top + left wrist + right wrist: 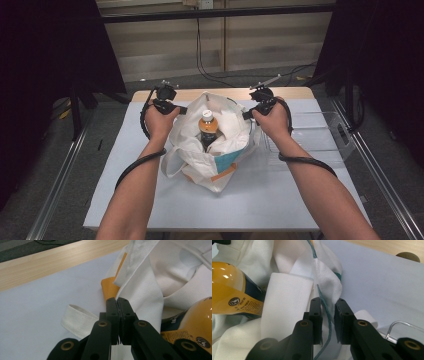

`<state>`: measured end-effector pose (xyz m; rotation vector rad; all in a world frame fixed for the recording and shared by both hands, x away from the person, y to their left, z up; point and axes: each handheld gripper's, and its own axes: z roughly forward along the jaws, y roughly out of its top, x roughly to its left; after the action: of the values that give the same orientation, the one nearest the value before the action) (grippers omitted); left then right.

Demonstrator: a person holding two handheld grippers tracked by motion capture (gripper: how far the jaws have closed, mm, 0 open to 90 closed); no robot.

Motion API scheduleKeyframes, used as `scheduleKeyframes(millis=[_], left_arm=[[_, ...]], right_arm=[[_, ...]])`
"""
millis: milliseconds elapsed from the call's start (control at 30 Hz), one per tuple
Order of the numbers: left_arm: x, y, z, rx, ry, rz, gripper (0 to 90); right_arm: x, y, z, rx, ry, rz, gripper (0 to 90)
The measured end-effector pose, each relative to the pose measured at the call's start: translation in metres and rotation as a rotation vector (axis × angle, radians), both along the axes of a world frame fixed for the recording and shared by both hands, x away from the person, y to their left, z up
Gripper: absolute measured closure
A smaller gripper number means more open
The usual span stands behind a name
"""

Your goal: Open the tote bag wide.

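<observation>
A white tote bag (220,165) stands open in the middle of the table, with an amber bottle (207,125) with an orange cap upright inside it. My left gripper (180,109) is at the bag's left rim. In the left gripper view, that gripper (117,301) is shut on the edge of the bag (150,285), beside the bottle (197,322). My right gripper (247,115) is at the bag's right rim. In the right gripper view, its jaws (328,303) stand a little apart, astride the teal-stitched rim of the bag (287,302). The bottle (229,290) lies to their left.
A clear plastic tray (310,135) sits on the white table cover to the right of the bag, and its corner (397,325) is close to the right jaws. A loose bag strap (77,320) lies on the cover. Bare wood (50,267) marks the table's far edge.
</observation>
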<state>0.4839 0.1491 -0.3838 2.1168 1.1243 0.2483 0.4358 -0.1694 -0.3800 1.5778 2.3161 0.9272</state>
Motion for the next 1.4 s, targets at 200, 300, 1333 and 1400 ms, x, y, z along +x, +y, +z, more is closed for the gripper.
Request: scheduleKeyframes(millis=[200, 300, 1333, 1400], left_arm=[[0.002, -0.002, -0.005, 0.035, 0.017, -0.004, 89.0], [0.002, -0.004, -0.008, 0.026, 0.02, 0.009, 88.9], [0.002, -0.006, -0.038, 0.062, 0.062, -0.002, 89.0], [0.002, -0.005, -0.04, 0.068, 0.062, -0.005, 89.0]], right_arm=[[0.0, -0.001, -0.006, 0.002, 0.014, -0.002, 80.7], [0.0, -0.001, -0.009, 0.004, 0.017, 0.0, 81.1], [0.001, 0.002, -0.037, -0.017, 0.06, 0.002, 82.4], [0.001, 0.003, -0.037, -0.014, 0.061, 0.0, 82.4]])
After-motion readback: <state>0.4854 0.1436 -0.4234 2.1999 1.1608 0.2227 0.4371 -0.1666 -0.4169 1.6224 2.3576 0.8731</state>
